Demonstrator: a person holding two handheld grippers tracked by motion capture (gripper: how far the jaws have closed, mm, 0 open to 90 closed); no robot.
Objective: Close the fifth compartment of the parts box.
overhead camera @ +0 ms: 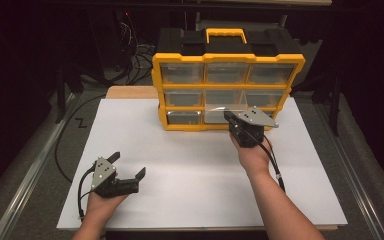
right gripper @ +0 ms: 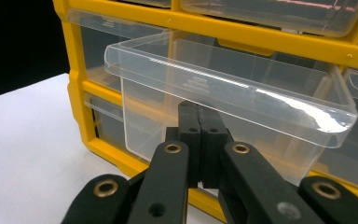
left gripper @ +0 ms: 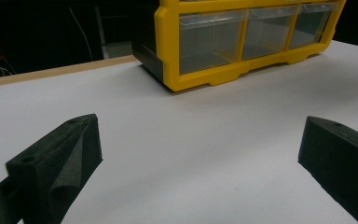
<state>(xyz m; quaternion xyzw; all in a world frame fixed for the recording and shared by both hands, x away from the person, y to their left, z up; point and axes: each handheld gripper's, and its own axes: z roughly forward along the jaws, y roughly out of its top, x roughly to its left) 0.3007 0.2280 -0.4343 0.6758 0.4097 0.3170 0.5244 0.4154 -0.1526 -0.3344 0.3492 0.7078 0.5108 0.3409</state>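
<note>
A yellow-framed organizer point(overhead camera: 227, 60) with clear drawers stands upright at the back of the white board; it also shows in the left gripper view point(left gripper: 168, 51) and the right gripper view point(right gripper: 261, 32). One clear drawer point(overhead camera: 217, 114) in the middle column, apparently the bottom row, is pulled part-way out point(right gripper: 223, 88). My right gripper point(overhead camera: 233, 119) is at this drawer's front. Its jaws are shut against each other just under the drawer's front lip point(right gripper: 199, 109), with nothing seen between them. My left gripper point(overhead camera: 128, 165) rests at the near left of the board, open and holding nothing point(left gripper: 200, 154).
The white board point(overhead camera: 190, 165) covers the table, with a wooden edge point(overhead camera: 130, 92) showing at the back left. A black cable point(overhead camera: 65, 150) loops off the board's left side. The organizer's carry handle point(overhead camera: 225, 34) points away. Dark surroundings lie behind.
</note>
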